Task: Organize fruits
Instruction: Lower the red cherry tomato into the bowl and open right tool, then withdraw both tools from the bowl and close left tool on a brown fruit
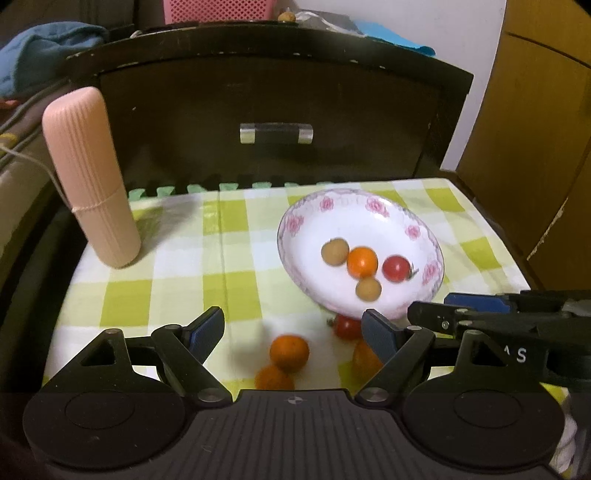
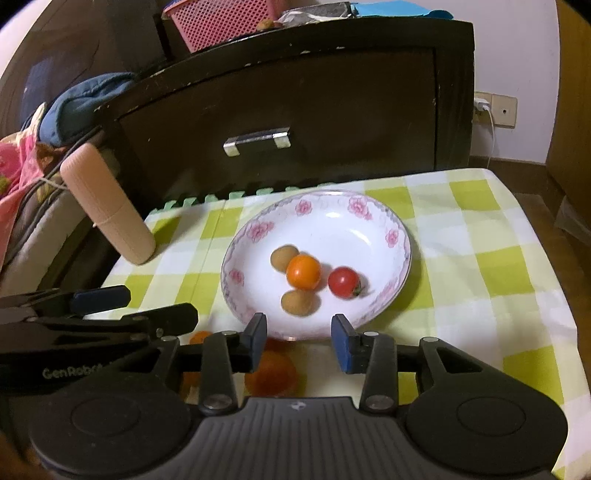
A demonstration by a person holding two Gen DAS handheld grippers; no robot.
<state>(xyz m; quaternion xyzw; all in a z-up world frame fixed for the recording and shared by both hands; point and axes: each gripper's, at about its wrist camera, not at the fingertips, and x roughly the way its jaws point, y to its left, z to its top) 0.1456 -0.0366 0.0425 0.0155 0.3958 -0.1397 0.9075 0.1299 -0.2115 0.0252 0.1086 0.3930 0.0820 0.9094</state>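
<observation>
A white bowl with pink flowers (image 1: 373, 206) (image 2: 369, 221) stands on the green checked cloth. It holds an orange tomato (image 1: 362, 261) (image 2: 303, 271), a red tomato (image 1: 396, 268) (image 2: 344, 281) and two tan longans (image 1: 334, 251) (image 2: 283, 257). Loose fruit lies on the cloth in front of it: an orange (image 1: 289, 352), a second one (image 1: 274, 378), a red tomato (image 1: 347, 326) and another orange (image 2: 271, 371). My left gripper (image 1: 293, 332) is open above them, empty. My right gripper (image 2: 299, 341) is open at the bowl's near rim, empty.
A ribbed pink cylinder (image 1: 90, 177) (image 2: 107, 205) stands at the cloth's back left. A dark wooden cabinet (image 1: 273, 107) with a metal handle rises right behind the table. A pink basket (image 2: 218, 22) sits on top of it. The table edge drops off at right.
</observation>
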